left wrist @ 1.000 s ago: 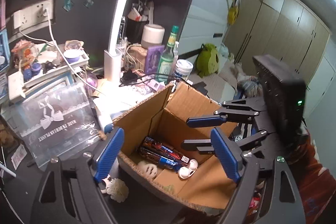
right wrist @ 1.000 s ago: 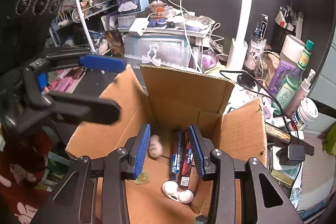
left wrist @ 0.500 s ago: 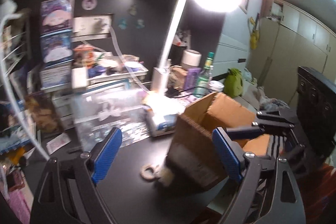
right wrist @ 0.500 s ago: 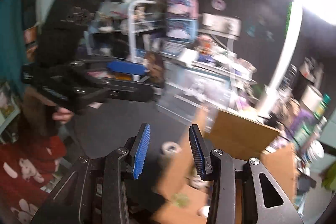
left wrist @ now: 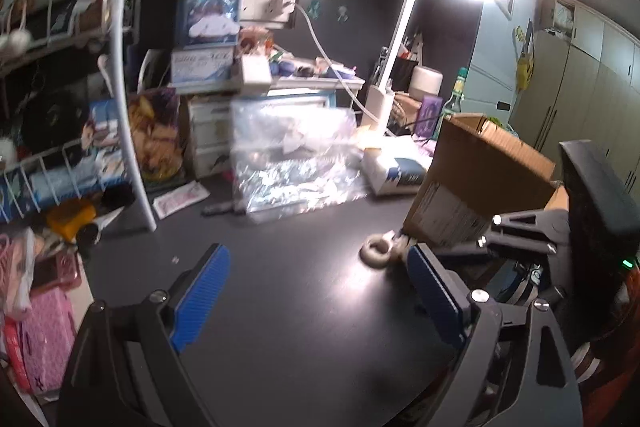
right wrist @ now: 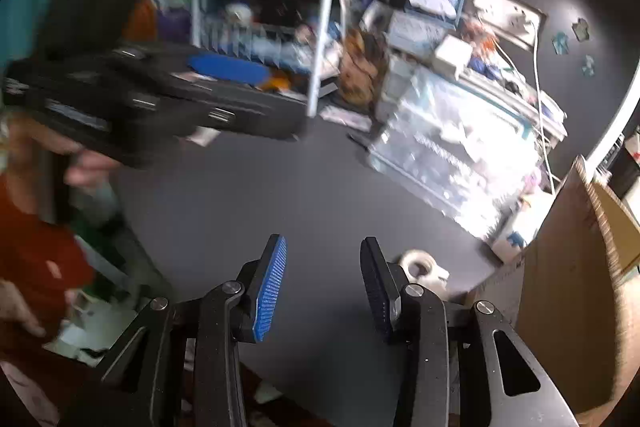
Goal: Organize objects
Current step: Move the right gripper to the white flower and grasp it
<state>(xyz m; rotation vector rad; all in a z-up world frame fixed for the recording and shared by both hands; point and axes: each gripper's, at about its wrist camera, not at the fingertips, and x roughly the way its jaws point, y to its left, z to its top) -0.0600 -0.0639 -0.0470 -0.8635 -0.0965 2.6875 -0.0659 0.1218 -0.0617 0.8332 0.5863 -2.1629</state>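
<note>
The dark table (left wrist: 280, 287) lies largely bare in front of the cardboard box (left wrist: 480, 187), which is taken as the collecting place. A search for the next loose thing is judged to be the step in hand. Just beside the box's near corner, touching the table, a small pale ring-shaped object (left wrist: 376, 251) is seen; in the right wrist view it (right wrist: 420, 265) lies just beyond the right jaw, near the box (right wrist: 580, 287). The left gripper (left wrist: 316, 291) is held with jaws spread wide and nothing between them; the right gripper (right wrist: 324, 283) is likewise released and empty. The next move is judged to call for lowering one gripper over the ring and closing on it.

A second ago both grippers were aimed into the box, where snack packets and earbuds were visible; now both are turned away toward the table.
</note>
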